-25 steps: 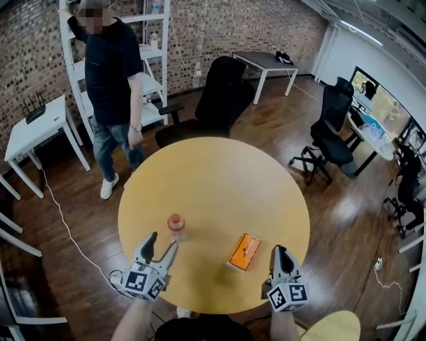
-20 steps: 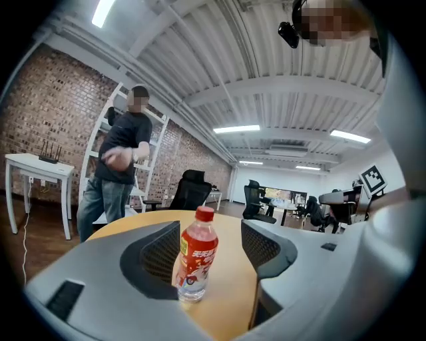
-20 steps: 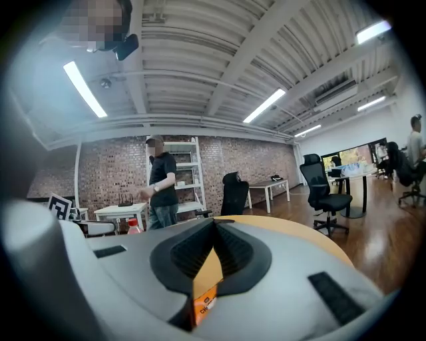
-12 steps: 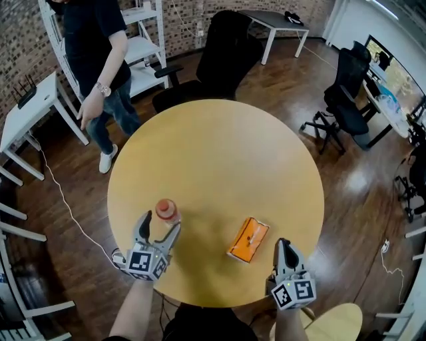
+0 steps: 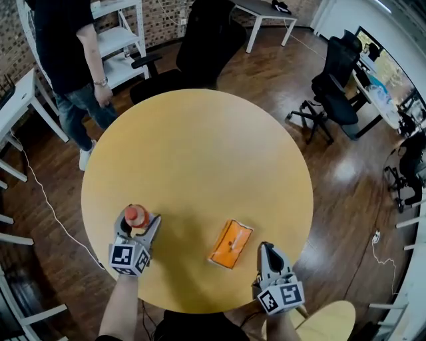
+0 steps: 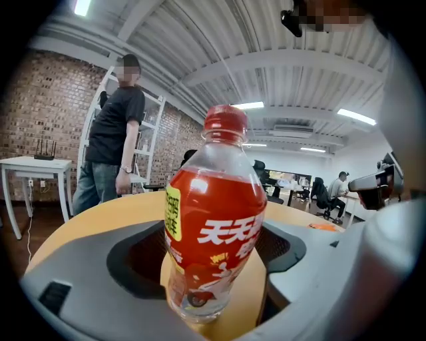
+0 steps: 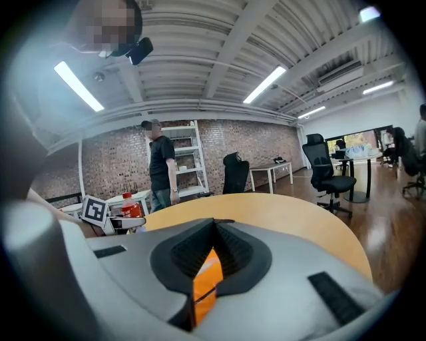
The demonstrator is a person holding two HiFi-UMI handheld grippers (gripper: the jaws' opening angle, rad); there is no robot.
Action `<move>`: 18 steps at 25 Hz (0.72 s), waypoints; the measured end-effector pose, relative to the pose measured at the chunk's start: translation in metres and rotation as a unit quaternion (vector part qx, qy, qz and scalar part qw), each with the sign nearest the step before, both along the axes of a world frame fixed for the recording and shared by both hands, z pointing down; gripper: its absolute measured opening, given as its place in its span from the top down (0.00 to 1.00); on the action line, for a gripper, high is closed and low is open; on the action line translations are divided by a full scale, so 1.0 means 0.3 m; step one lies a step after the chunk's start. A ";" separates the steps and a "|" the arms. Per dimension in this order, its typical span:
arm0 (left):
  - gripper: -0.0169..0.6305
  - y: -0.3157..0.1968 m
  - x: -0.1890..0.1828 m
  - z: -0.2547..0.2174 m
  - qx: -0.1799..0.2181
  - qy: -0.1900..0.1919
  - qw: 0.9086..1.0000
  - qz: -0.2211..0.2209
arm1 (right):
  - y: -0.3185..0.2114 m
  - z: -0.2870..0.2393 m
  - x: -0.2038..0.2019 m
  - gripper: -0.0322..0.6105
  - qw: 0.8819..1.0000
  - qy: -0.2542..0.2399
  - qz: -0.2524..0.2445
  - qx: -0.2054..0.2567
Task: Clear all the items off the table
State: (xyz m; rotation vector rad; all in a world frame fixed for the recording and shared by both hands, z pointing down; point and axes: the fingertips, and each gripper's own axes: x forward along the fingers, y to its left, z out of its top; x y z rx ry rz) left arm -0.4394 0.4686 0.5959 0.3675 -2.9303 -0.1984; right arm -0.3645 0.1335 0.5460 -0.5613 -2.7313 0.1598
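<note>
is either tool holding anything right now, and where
Nothing held. The left tool, jaws just opened wider, straddles the bottle low down without gripping; right tool shut, empty.

I see a person (image 5: 63,46) standing far left, beside a white shelf (image 5: 118,38). A black chair (image 5: 203,40) sits far centre, with a white desk (image 5: 263,8) behind it. To the right are an office chair (image 5: 331,93) and monitors (image 5: 383,83). A white side table (image 5: 13,100) is at the left edge. A yellow stool (image 5: 333,325) is near right on the wood floor (image 5: 346,186).
</note>
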 end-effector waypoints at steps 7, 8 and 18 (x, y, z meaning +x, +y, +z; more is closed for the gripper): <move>0.49 -0.002 -0.002 0.004 -0.003 0.008 1.000 -0.001 | -0.020 0.001 -0.042 0.95 1.000 0.000 0.011 -0.001; 0.50 -0.002 0.007 0.004 0.000 0.012 1.000 0.003 | -0.017 -0.006 -0.048 0.95 1.000 -0.002 0.011 -0.002; 0.52 0.059 0.082 -0.222 0.018 -0.034 0.999 0.037 | 0.065 -0.175 -0.031 0.95 0.998 -0.061 0.017 -0.004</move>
